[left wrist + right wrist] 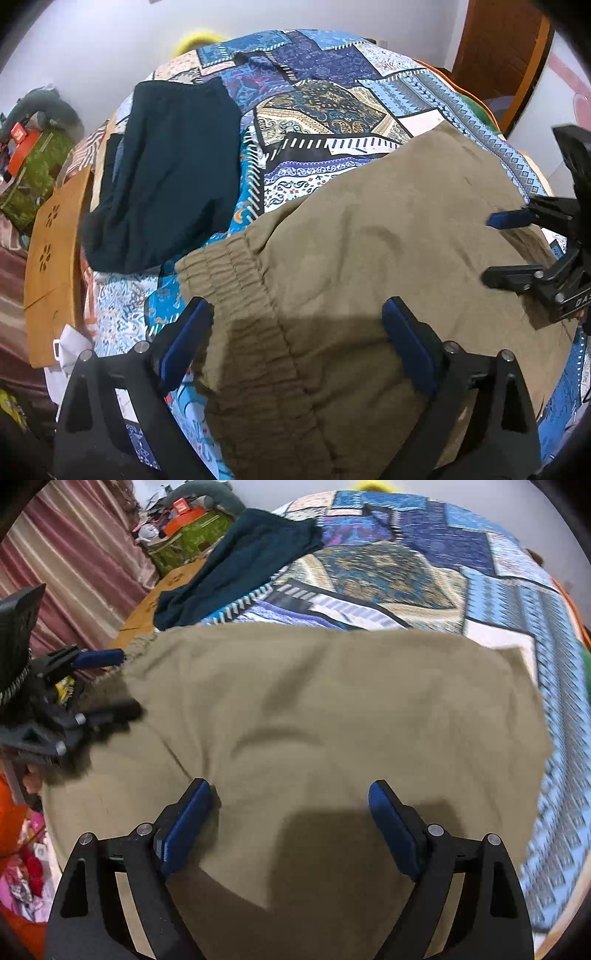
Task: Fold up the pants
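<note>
Khaki pants (351,258) lie spread on patchwork bedspread (332,96), elastic waistband (236,273) toward L side. L gripper (295,332) hovers over waistband area, jaws wide apart, nothing held. R gripper (290,812) over mid fabric, jaws also wide apart, empty. Dark teal garment (166,177) lies folded beyond the pants, near bed's L edge, apart from them.

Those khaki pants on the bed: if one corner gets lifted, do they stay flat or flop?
Probably flop: the khaki pants already show soft creases. The gathered waistband looks thicker, so it may hang heavier. On the patterned bedspread they would likely drag, not slide.
</note>
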Available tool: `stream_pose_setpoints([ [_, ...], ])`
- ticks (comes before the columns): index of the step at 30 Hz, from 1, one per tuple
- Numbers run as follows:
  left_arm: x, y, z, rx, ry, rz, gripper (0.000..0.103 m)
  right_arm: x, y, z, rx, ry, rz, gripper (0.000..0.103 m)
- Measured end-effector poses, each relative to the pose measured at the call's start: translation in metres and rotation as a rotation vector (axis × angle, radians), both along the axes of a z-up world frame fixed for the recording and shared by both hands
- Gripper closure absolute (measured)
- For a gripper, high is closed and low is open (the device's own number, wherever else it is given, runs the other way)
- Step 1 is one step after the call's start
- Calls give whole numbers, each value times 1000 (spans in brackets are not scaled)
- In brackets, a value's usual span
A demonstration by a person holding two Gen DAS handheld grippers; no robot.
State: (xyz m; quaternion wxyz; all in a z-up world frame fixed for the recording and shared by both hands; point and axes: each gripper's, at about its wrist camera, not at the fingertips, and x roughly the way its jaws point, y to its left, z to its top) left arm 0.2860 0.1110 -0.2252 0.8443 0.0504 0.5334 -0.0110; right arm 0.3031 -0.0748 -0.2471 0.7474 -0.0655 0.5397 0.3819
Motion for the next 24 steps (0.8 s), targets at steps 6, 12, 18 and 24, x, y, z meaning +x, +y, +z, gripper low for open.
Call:
stream_pose_setpoints([
  [6, -18, 5, 3, -7, -13, 34, 7, -17, -39, 4, 16, -2, -100, 16],
  [12, -36, 13, 7, -42, -25, 86, 7, -46, -77, 5, -19, -51, -164, 16],
  [18, -53, 20, 12, -91, -58, 148, 7, -71, -95, 5, -62, -124, -199, 16],
  [24, -71, 26, 30, -105, -94, 196, 8, -80, -111, 8, -56, -107, -244, 16],
])
